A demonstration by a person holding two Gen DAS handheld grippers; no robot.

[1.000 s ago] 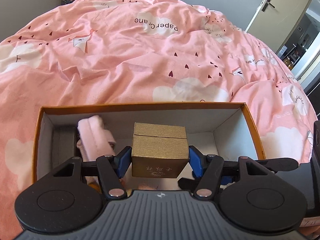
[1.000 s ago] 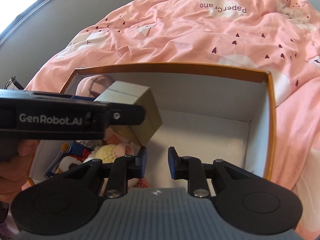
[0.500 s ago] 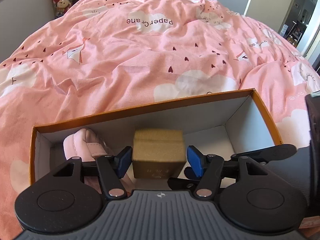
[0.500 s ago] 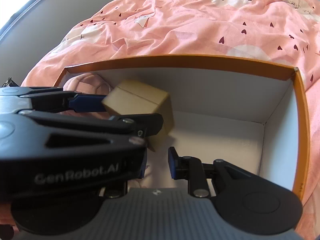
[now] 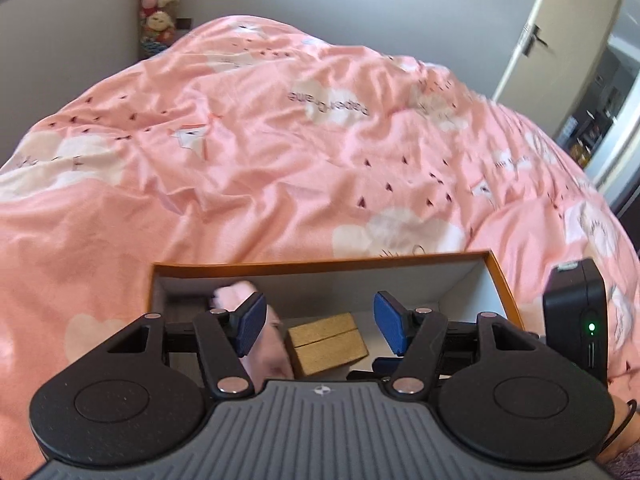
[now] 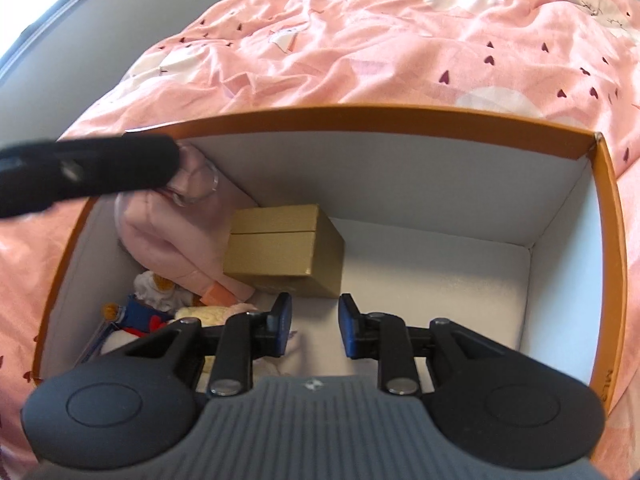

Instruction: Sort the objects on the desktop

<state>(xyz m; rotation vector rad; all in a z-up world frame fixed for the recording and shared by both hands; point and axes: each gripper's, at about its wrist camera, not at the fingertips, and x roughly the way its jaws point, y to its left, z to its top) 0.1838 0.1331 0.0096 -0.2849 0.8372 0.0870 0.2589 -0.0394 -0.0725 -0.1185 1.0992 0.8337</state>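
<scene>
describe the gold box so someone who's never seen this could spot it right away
On the pink bedspread sits an open storage box with an orange rim and white inside. On its floor the gold box rests against a pink cloth bundle. It is the only hard-edged, metallic-gold cube, with a lid seam round it.

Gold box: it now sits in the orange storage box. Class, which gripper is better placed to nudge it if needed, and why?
Probably the right gripper: it hangs inside the storage box, empty jaws opening just before the gold box. The left gripper stands open above it.
</scene>
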